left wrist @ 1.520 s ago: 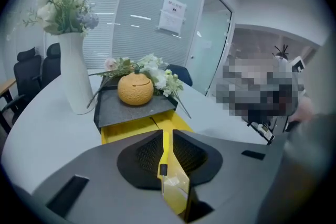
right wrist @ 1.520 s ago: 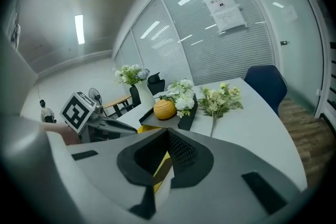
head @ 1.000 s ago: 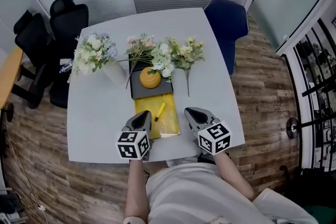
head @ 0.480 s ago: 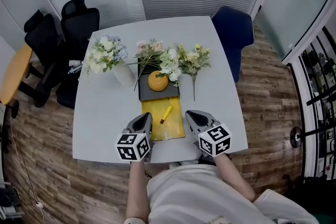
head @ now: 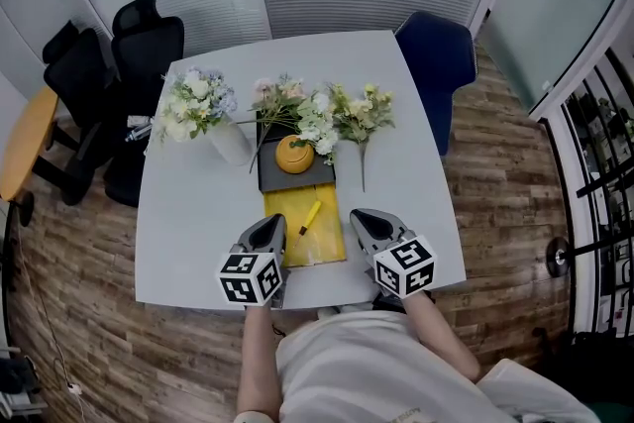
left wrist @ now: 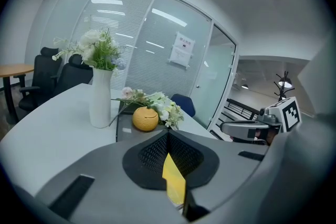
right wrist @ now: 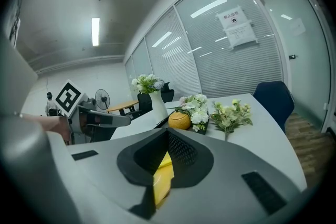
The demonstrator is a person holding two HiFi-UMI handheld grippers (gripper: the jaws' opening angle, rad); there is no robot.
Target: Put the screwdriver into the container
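A yellow screwdriver (head: 309,216) with a dark tip lies slantwise on a flat yellow tray (head: 322,243) at the near middle of the white table (head: 198,223). Behind the tray, a round orange jar (head: 294,155) sits on a dark grey tray (head: 272,179). My left gripper (head: 275,221) hovers at the yellow tray's left edge, jaws shut and empty. On the tray's right side, my right gripper (head: 359,215) is also shut and empty. Through the left gripper (left wrist: 168,132) and the right gripper (right wrist: 168,132) only a strip of yellow tray shows.
A white vase of flowers (head: 230,142) stands at the left back. Loose flower sprigs (head: 347,119) lie around the jar. A blue chair (head: 436,50) stands at the far right corner and black office chairs (head: 129,45) at the left. The person's torso is at the near edge.
The head view has shifted a little. Both grippers stay at the table's near edge, and the screwdriver lies where it was.
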